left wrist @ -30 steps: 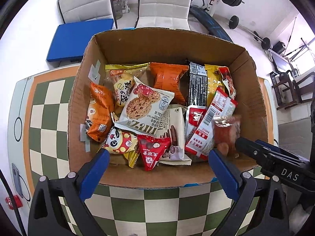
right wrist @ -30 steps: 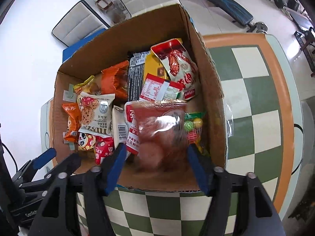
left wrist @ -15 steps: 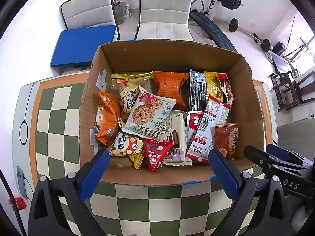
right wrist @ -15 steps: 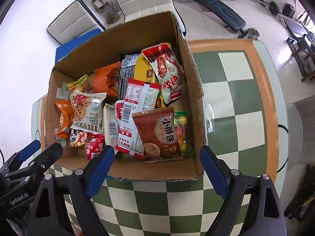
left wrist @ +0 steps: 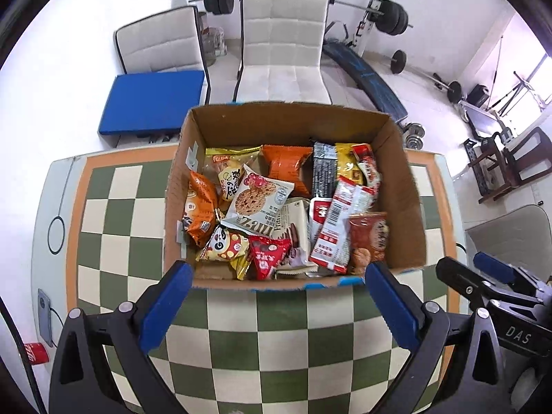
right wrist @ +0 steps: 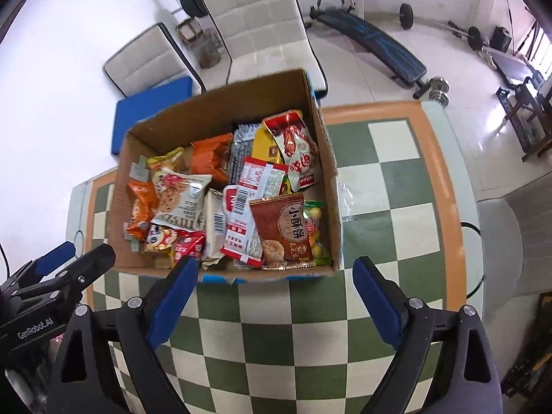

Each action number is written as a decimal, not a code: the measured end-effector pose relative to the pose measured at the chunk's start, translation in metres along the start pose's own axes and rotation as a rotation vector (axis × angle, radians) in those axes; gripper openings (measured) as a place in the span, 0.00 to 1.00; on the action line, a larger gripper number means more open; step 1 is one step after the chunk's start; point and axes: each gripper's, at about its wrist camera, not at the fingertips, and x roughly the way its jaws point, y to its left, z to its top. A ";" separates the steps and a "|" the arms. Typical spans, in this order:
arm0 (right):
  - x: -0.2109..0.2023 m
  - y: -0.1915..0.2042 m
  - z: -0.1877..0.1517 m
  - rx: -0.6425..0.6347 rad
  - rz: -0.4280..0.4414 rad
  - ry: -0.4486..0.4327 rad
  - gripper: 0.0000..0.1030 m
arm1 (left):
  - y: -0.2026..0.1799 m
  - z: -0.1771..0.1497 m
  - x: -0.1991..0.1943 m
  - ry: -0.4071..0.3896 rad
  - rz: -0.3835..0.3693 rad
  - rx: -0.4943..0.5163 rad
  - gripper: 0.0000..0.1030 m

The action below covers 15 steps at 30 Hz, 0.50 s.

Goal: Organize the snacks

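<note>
A cardboard box stands on the checkered table and holds several snack packets. A brown-red cracker packet lies flat at the box's near right, on a candy bag. My left gripper is open and empty, held above the table just in front of the box. My right gripper is open and empty, also in front of the box; it shows at the right of the left wrist view.
The green and cream checkered table has an orange border. Two white chairs and a blue cushion stand behind the box. Gym weights and a bench lie beyond. A red can and a phone are at the left.
My right gripper let go of the brown-red cracker packet into the box and opened. Both grippers pulled back and up from the box.
</note>
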 end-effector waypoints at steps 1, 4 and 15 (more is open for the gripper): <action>-0.009 0.001 -0.003 -0.006 0.002 -0.015 0.91 | -0.002 -0.003 -0.006 -0.009 0.004 0.001 1.00; -0.038 0.006 -0.015 -0.035 -0.012 -0.068 0.92 | -0.008 -0.014 -0.030 -0.037 0.004 0.009 1.00; -0.130 0.020 -0.075 -0.091 -0.003 -0.187 0.93 | -0.021 -0.059 -0.122 -0.155 0.030 0.030 1.00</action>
